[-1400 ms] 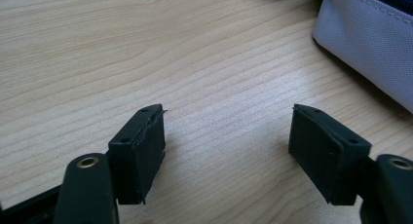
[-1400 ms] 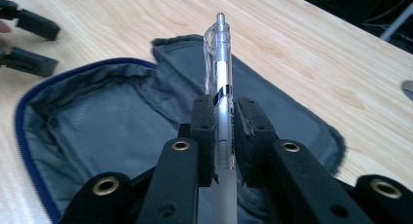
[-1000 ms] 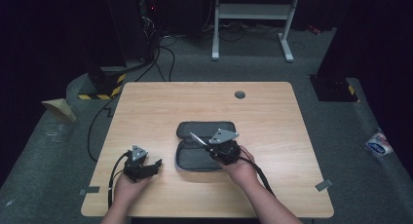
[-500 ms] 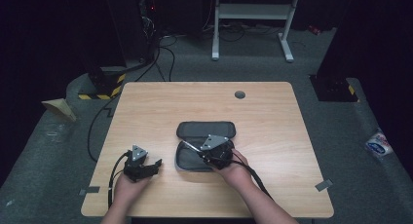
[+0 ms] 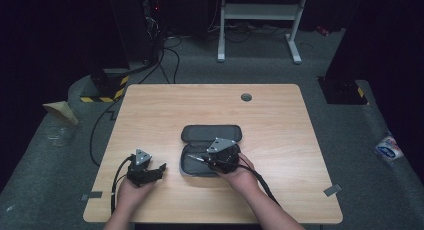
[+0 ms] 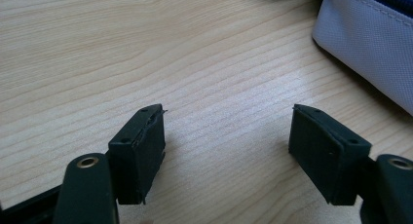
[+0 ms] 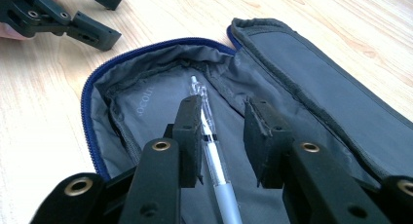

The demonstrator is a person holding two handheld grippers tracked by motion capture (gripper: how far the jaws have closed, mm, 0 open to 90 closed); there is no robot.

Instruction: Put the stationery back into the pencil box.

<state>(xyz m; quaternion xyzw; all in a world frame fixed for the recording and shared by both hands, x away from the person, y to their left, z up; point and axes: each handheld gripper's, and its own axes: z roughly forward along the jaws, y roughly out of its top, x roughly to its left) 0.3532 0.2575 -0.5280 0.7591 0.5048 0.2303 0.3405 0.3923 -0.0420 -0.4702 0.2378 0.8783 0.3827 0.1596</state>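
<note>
A dark room surrounds a grey carpeted floor (image 5: 60, 155), with black cables (image 5: 165, 60) trailing across it at the far left and the white metal legs of a stand (image 5: 260, 25) rising at the far side. On that floor stands a rectangular light wooden table (image 5: 165, 115) with a small round grey grommet (image 5: 246, 97) set near its far edge. Toward the near middle of the table lies an open grey fabric pencil case with a blue zip (image 5: 197, 140), its two halves spread flat, one nearer and one farther. From the near edge a person's two forearms reach in. The left hand (image 5: 131, 190) rests on the table at the near left, holding the left gripper (image 5: 159, 169) low and pointed right toward the case; in the left gripper view its black jaws stand wide apart over bare wood, holding nothing, with a corner of the case (image 6: 370, 44) just beyond at the right. The right hand (image 5: 240, 174) sits at the near right of the case, aiming the right gripper (image 7: 223, 131) leftward over the nearer half. In the right gripper view its jaws are partly apart, and a clear-barrelled pen with a white grip (image 7: 212, 151) lies in the case's grey lining, touching the inner face of the left jaw while a gap separates it from the other jaw.
</note>
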